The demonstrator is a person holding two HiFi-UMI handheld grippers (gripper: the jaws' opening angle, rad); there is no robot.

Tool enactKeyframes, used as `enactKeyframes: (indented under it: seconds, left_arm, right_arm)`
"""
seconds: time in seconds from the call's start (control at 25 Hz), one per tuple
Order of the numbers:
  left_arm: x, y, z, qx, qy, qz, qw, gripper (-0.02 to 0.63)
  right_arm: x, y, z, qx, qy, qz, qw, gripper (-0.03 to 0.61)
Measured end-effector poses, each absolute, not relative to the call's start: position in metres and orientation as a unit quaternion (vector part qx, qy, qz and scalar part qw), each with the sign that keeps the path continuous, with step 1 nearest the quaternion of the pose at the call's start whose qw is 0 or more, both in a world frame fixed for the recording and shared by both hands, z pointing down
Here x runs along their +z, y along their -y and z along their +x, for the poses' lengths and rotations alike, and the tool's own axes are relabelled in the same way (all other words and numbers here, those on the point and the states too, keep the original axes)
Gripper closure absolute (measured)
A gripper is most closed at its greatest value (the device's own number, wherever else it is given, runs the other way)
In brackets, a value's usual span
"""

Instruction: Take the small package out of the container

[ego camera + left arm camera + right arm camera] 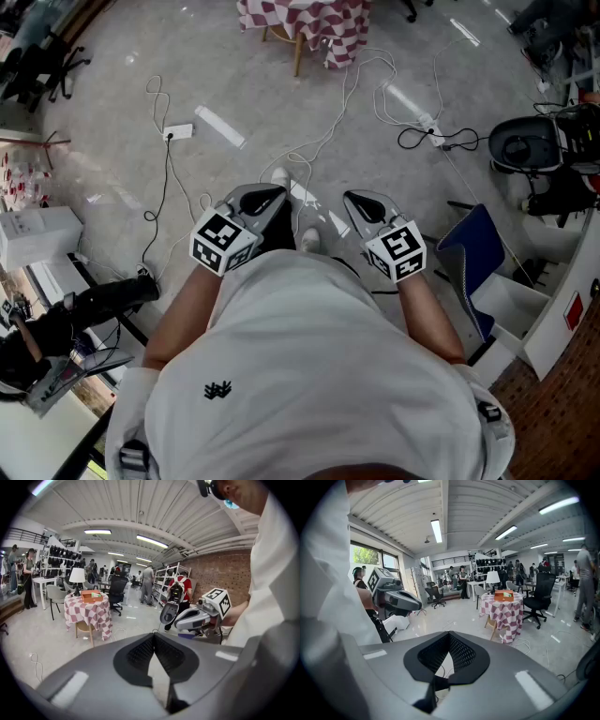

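Note:
An orange container (pixel 91 596) stands on a far table with a red-and-white checked cloth (pixel 309 23); something small and green (pixel 508 592) shows in the container (pixel 504 595), too small to tell more. A person holds both grippers close in front of the body, well away from that table. My left gripper (pixel 272 195) is shut with nothing between its ribbed pads (pixel 140 651). My right gripper (pixel 361 200) is likewise shut and empty, its tips meeting (pixel 450 633). Each gripper shows in the other's view, the right (pixel 168 613) and the left (pixel 405 603).
White cables and a power strip (pixel 178 131) trail over the grey floor between me and the table. A blue chair (pixel 473 248) and white boxes stand at the right. A black office chair (pixel 541 592), shelves and several people fill the room behind.

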State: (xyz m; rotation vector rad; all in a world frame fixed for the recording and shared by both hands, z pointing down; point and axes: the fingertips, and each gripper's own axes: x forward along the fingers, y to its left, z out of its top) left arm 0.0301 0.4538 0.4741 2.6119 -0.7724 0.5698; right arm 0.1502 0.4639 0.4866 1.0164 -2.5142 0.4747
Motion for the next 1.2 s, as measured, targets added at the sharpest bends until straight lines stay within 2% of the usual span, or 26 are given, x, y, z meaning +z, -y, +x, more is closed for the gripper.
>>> enactKeyframes:
  seconds: [0.32,0.52,0.92,1.2]
  left_arm:
    - [0.481,-0.364,0.024,0.183,0.255,0.933,0.178,0.557]
    - [0.481,-0.299,0.002,0.182,0.242,0.936,0.179,0.557]
    - [0.478,-0.177,-0.070,0.180,0.250,0.936,0.172,0.555]
    - [0.486,-0.110,-0.070,0.172,0.268,0.928,0.192,0.554]
  right_arm:
    - [0.493,-0.380,0.131,0.173,0.890,0.367,0.209,0.578]
    - [0.491,-0.311,0.107,0.178,0.885,0.363,0.231,0.578]
    - [0.475,-0.168,0.054,0.165,0.880,0.385,0.224,0.575]
    - [0.480,-0.086,0.066,0.175,0.875,0.388,0.229,0.563]
